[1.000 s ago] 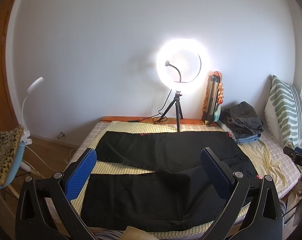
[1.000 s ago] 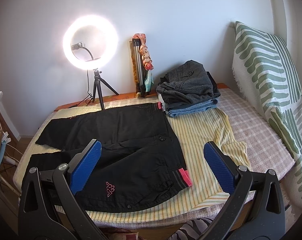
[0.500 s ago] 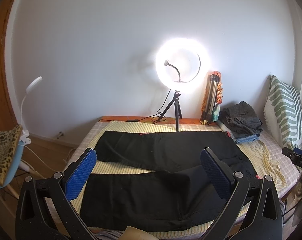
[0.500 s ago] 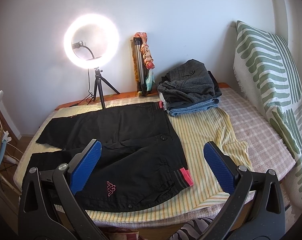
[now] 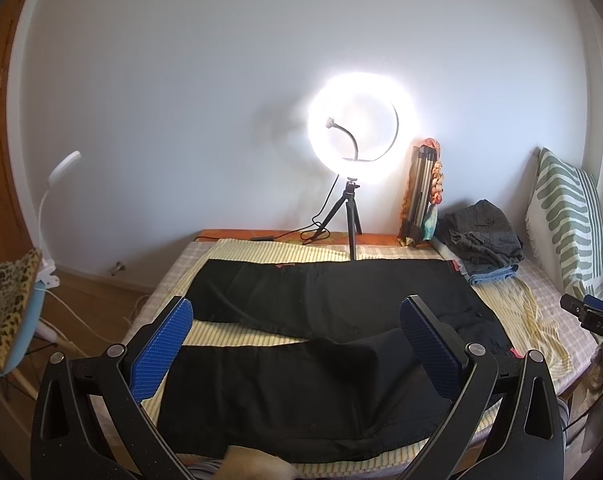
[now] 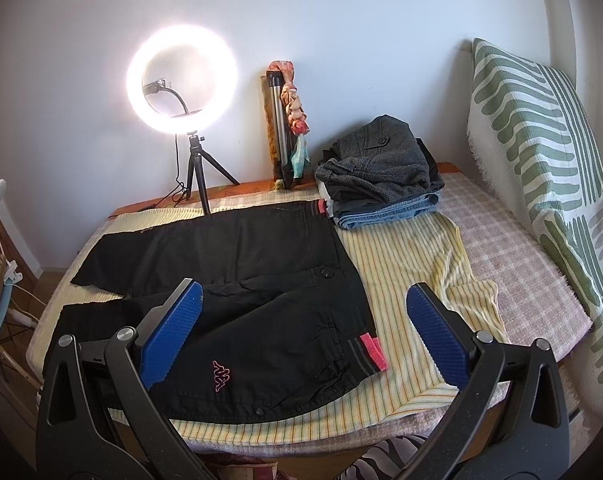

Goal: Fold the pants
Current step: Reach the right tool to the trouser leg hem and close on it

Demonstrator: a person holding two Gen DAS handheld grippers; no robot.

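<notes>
Black Kappa pants (image 6: pixel 237 296) lie spread flat on the yellow striped cloth (image 6: pixel 413 264) covering the bed, legs splayed apart, waistband toward the right side, so nothing is folded yet. Left gripper (image 5: pixel 301 344) hovers over the leg end, jaws wide, empty. Right gripper (image 6: pixel 305 328) hovers over the waistband end, also spread wide and holding nothing (one per end, likely for a lengthwise fold). Folded clothes stack (image 6: pixel 381 172) sits clear behind, by the ring light (image 6: pixel 181 80).
</notes>
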